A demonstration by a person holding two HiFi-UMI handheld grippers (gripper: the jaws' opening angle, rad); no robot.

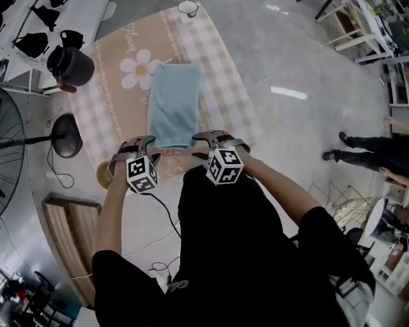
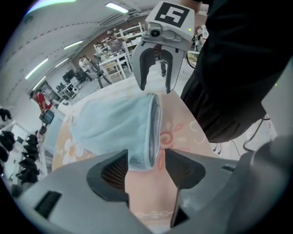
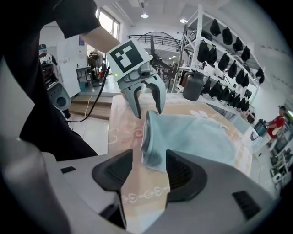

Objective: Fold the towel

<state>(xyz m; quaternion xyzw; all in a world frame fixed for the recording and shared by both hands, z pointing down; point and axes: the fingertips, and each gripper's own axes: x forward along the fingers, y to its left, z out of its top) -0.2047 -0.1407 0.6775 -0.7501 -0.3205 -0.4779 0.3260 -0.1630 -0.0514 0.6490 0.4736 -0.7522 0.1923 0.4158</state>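
A pale blue towel (image 1: 174, 105) lies lengthwise on a table (image 1: 223, 76) covered with a checked, flower-printed cloth. Its near short edge sits close to the table's near edge, right in front of the person in black. Bare cloth runs down both long sides of the towel and beyond its far end, where a cup (image 1: 188, 7) stands near the far edge. A dark pot (image 1: 70, 65) sits at the table's left corner, well apart from the towel. Open grey floor spreads to the right of the table. A floor fan (image 1: 9, 147) and a wooden platform (image 1: 67, 236) crowd the left.

The left gripper (image 1: 146, 142) is at the towel's near left corner and the right gripper (image 1: 206, 136) at its near right corner, the two facing each other across the near edge. Seen from the left gripper (image 2: 146, 162), the jaws stand apart with the layered corner of the towel (image 2: 114, 123) between them, against one pad and clear of the other. The right gripper (image 3: 149, 167) is likewise parted round its corner of the towel (image 3: 192, 132), not clamped on it.
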